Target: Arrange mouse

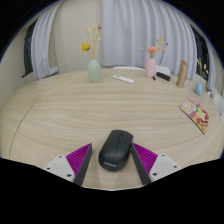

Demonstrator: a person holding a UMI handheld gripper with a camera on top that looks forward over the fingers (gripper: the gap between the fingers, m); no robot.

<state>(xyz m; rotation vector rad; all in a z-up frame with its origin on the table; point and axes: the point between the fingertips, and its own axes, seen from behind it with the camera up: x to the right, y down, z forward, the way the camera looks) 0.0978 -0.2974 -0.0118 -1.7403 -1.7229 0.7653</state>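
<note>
The black mouse [115, 149] lies on the wooden table [60, 115] between the released tongs [115, 160], a gap at each side; its near end is cut off from view.

You are in a home, most likely a living or dining room. The worktop [60, 120] is a pale wood-grain table, dressed rather than equipped: a green vase [94, 69] with yellow flowers stands at its far side, a pink vase [151, 66] with a sprig near it, and a colourful book [196, 113] lies off to one side. Behind them, light curtains [120, 35] hang full length across the wall.
</note>
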